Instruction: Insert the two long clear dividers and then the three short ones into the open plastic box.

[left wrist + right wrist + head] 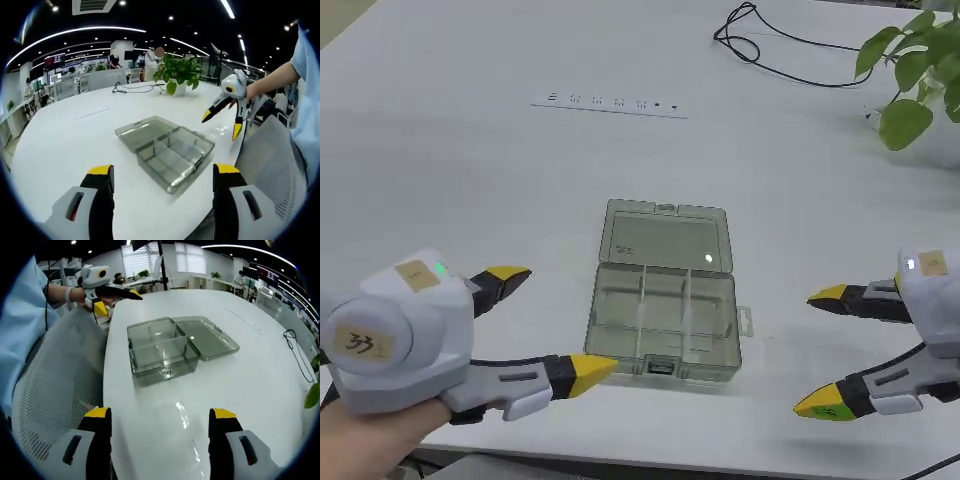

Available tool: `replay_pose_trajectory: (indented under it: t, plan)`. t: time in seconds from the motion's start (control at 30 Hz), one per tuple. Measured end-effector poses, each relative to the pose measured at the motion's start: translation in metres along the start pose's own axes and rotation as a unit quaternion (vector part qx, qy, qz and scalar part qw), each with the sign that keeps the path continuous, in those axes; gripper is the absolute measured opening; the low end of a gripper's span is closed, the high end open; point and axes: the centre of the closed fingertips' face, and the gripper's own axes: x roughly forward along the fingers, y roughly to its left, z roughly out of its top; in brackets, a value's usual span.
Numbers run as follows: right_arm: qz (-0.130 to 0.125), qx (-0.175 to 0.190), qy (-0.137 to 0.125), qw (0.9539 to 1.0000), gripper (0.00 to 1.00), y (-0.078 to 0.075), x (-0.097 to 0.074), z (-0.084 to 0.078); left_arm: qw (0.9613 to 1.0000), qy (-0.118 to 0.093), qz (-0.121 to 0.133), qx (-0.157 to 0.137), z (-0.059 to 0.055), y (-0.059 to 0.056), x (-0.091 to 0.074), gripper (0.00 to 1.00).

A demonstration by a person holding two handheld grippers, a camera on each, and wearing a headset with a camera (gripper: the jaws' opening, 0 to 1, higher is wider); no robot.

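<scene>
We hold the left gripper (565, 320) and right gripper (805, 352) with jaws spread wide, empty. Between them, on the white table (470, 150), sits the open smoky clear plastic box (665, 238), dividers (642, 305) upright inside.

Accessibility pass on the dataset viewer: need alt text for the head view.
An open clear plastic box sits on a white workbench, lid laid flat behind it, two clear dividers standing inside. The left claw and right claw hover open and empty on either side of it. A power strip, a black cable and a plant lie farther back.
</scene>
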Motion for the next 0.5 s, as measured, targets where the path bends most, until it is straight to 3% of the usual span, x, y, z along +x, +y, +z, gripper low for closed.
replay_pose_trajectory:
  t: [0.13, 0.2, 0.5]
  plan:
    - [0.005, -0.020, 0.033, 0.9992, 0.66, -0.006, 0.007, -0.009, 1.0000, 0.000, 0.004, -0.002, -0.001, 0.003, -0.002, 0.82]
    - [0.008, -0.027, 0.050, 0.9983, 0.63, -0.012, 0.009, -0.020, 1.0000, -0.002, 0.006, -0.004, -0.001, 0.003, -0.002, 0.82]
    - [0.023, -0.058, 0.098, 0.9932, 0.49, -0.016, 0.016, -0.031, 0.9998, -0.007, 0.014, -0.015, -0.002, 0.004, -0.002, 0.81]
